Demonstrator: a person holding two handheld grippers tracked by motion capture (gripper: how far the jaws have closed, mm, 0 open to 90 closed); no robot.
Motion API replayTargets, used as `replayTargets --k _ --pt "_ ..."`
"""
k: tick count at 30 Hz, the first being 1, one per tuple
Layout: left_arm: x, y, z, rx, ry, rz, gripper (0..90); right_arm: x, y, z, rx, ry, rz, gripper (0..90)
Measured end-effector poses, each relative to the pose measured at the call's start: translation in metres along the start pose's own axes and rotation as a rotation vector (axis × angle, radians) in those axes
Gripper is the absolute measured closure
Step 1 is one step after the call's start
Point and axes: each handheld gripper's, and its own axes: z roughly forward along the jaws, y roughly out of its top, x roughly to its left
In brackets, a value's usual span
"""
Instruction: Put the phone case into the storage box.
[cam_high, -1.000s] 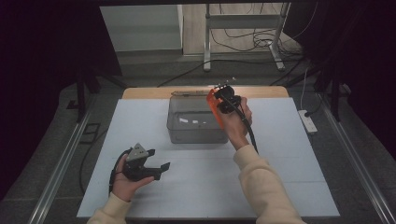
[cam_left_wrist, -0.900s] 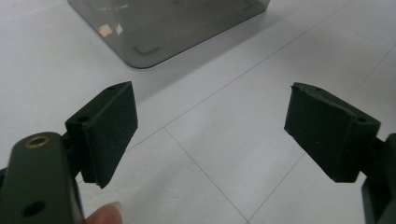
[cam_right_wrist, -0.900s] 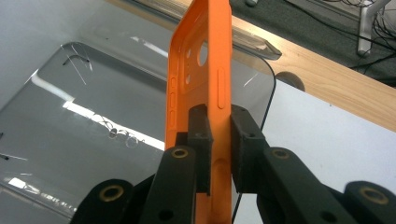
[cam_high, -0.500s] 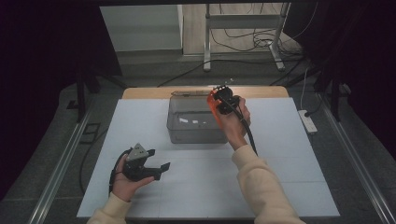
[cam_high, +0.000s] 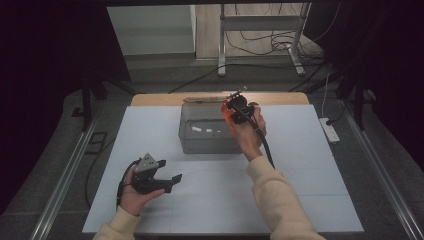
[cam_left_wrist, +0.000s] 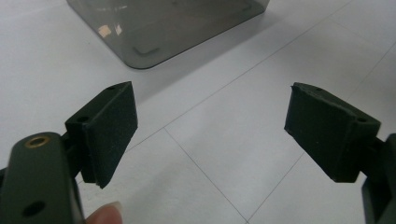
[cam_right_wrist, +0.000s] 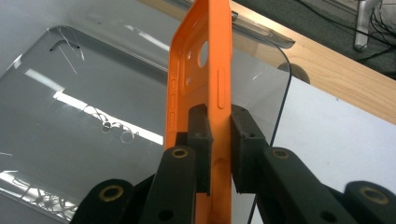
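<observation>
The right claw (cam_right_wrist: 218, 140) clamps an orange phone case (cam_right_wrist: 205, 70) edge-on (cutouts visible) above a clear plastic bin (cam_high: 207, 131). The left claw (cam_left_wrist: 210, 135) rests apart over the white tabletop (cam_high: 310, 150), the bin just ahead of it.

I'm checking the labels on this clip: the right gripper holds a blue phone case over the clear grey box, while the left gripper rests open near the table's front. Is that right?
Not quite: the phone case is orange, not blue, as the right gripper view shows. The rest holds: the right gripper holds it over the clear grey box, and the left gripper rests open near the table's front.
</observation>
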Motion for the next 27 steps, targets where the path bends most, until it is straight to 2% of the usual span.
replayTargets --k 20,27 --pt "-0.001 0.000 -0.001 0.002 -0.001 0.003 16.9 0.003 -0.003 0.009 0.027 -0.009 -0.004 80.2" --pt "-0.001 0.000 0.000 0.005 -0.003 0.007 16.9 0.006 -0.005 0.012 0.039 -0.021 -0.020 80.2"
